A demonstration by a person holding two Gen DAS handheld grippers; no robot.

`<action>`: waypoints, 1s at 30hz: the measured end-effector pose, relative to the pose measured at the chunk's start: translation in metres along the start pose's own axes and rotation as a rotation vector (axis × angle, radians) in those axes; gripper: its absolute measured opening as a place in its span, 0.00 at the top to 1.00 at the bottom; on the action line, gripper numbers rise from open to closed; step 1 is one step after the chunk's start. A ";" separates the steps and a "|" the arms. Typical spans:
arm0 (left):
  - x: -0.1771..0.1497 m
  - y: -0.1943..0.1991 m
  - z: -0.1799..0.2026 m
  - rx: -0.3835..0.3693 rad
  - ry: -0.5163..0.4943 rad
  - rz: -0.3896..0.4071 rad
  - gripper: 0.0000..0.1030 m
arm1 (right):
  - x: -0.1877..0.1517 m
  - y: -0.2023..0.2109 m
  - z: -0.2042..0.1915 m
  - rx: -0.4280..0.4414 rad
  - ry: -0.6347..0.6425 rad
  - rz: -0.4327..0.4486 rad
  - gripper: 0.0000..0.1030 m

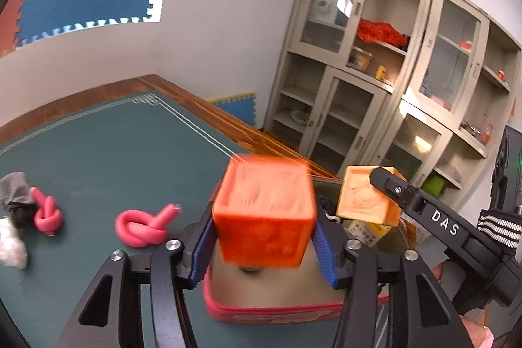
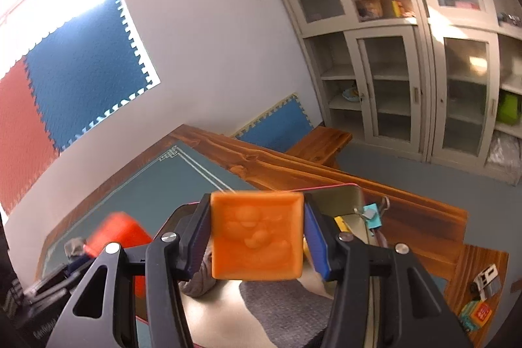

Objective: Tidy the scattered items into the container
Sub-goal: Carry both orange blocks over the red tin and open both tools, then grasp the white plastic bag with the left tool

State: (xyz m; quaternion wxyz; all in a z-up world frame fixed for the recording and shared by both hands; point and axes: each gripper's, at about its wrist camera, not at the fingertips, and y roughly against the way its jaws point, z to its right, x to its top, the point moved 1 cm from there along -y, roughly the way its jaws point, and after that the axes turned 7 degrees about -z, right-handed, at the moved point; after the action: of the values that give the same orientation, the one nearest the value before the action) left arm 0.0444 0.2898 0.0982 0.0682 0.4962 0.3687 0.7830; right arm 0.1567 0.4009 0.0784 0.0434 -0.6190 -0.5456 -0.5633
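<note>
two blocks are up in the air over the box with the red rim. the red block sits between the blue pads of the left gripper. it looks smeared while the pads look sharp, so i cannot tell if the pads squeeze it or let it go. the right gripper is pinched on the pale orange block, one pad on each flat side.

both blocks look light and a bit squishy, like bath toys, with bumpy pictures on their faces. i think they will not break if they drop. the flat sides are the best place to pinch.

two pink knots lie well apart from the box on the green mat.
</note>
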 end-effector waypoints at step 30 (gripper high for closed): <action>-0.013 0.039 -0.090 0.177 0.187 0.054 0.16 | -0.029 -0.014 -0.075 0.117 0.157 -0.041 0.33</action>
State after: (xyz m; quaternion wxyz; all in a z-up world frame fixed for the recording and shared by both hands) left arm -0.0130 0.2099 0.0925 -0.0314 0.4349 0.4278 0.7917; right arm 0.1048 0.3382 0.0761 0.1107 -0.5581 -0.5849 -0.5781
